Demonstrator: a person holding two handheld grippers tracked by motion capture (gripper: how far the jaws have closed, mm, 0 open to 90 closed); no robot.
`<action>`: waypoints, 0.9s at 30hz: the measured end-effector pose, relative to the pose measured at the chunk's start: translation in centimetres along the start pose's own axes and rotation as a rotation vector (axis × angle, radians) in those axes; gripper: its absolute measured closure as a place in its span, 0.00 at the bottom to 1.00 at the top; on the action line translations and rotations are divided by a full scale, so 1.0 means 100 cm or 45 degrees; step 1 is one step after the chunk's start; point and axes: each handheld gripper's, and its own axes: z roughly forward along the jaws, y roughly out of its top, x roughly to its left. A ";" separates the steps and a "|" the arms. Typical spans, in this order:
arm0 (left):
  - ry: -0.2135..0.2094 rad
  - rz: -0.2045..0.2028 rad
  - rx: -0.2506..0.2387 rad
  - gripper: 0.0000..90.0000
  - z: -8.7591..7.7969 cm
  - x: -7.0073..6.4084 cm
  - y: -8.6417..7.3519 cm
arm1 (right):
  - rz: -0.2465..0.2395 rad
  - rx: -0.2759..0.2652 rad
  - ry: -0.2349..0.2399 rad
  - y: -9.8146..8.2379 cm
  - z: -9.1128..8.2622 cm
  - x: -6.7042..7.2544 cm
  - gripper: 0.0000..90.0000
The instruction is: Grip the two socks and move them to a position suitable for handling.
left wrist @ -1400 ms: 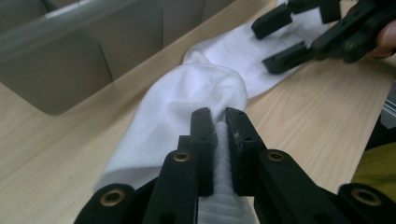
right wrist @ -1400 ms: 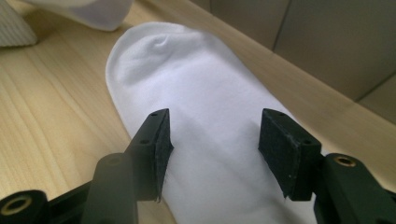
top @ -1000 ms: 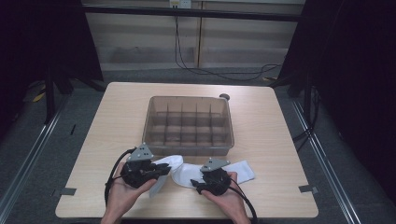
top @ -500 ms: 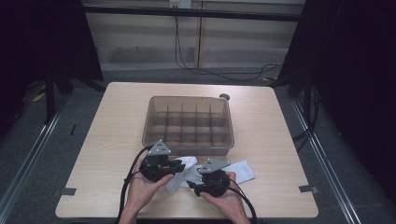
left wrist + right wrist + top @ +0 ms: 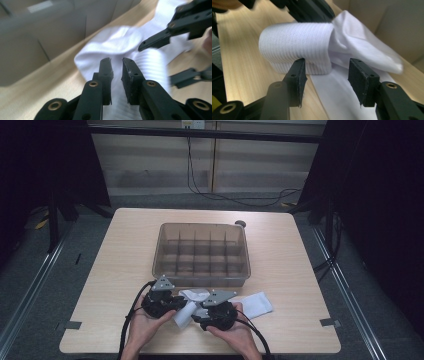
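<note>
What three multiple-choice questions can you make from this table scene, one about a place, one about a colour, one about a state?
1. Where does the divided bin stand compared with the sock?
A. Farther from the person
B. Nearer the person
C. On top of it

2. What colour is the sock?
A. Black
B. White
C. Red

3. How does the right gripper stand?
A. Jaws apart over the sock
C. Clamped on the bin wall
B. Shut on a cable

Answers: 1 A, the high view shows the bin beyond the sock and both hands. 2 B, the cloth is white in the high view and both gripper views. 3 A, the right gripper view shows a wide gap between its pads with the sock lying beyond and below them.
</note>
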 end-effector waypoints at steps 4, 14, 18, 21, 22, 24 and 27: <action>0.027 0.000 0.025 0.86 0.007 0.001 -0.005 | -0.016 0.013 0.042 0.003 0.009 0.002 0.55; 0.038 -0.020 0.029 0.82 0.012 0.001 -0.012 | -0.062 -0.005 0.112 0.005 0.008 0.011 0.87; 0.043 -0.021 0.028 0.80 0.010 0.002 -0.012 | -0.068 -0.021 0.096 0.005 0.001 0.011 0.98; 0.054 -0.018 0.026 0.80 0.007 0.001 -0.012 | -0.065 -0.039 0.090 0.005 -0.007 0.008 0.99; 0.050 -0.016 0.026 0.80 0.007 0.001 -0.012 | -0.063 -0.044 0.079 0.005 -0.011 0.007 0.99; 0.064 -0.003 0.042 0.80 0.004 -0.002 -0.012 | -0.043 -0.044 0.061 0.004 -0.019 0.003 0.99; 0.045 0.020 0.039 0.78 -0.001 -0.007 -0.013 | -0.012 -0.039 0.040 0.002 -0.032 -0.004 0.99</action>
